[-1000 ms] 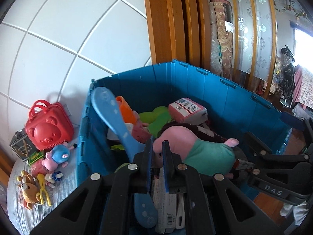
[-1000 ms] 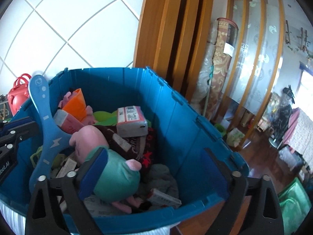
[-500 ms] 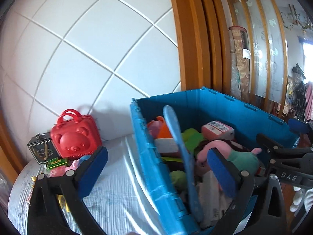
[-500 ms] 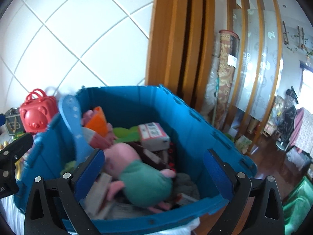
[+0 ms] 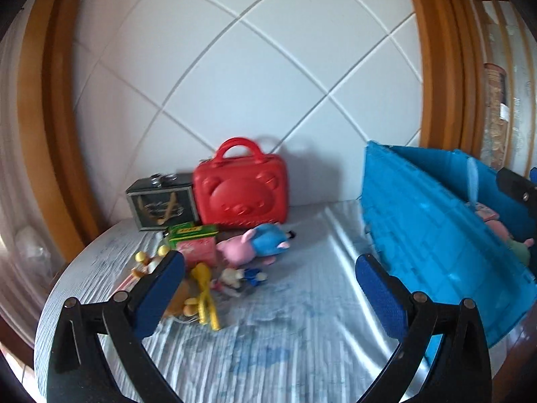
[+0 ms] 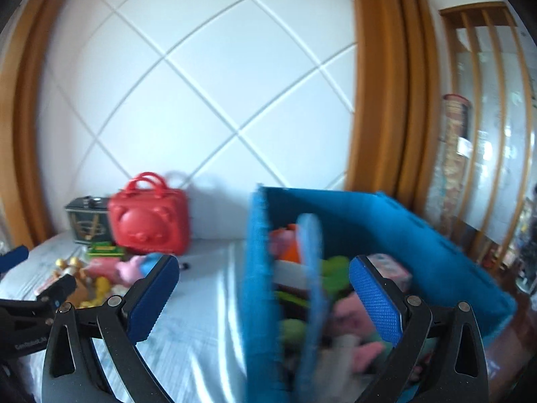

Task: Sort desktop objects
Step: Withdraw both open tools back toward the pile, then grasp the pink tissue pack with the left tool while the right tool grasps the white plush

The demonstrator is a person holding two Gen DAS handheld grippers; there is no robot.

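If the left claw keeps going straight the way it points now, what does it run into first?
Probably the bare table cover: the open left claw tilts down toward it, with nothing between its fingers. If it clears that, the pink and blue plush lies next, then the red bear case. Depth is uncertain.

The left tool [image 5: 270, 268] hangs over the worktop [image 5: 285, 319] with its blue pads spread wide and nothing between them. Ahead, a red bear-faced case [image 5: 241, 194] stands against the wall beside a dark box [image 5: 161, 205]. Small toys lie before them, a pink-and-blue plush [image 5: 258, 245] among them. The blue crate [image 5: 436, 235] stands to the right.
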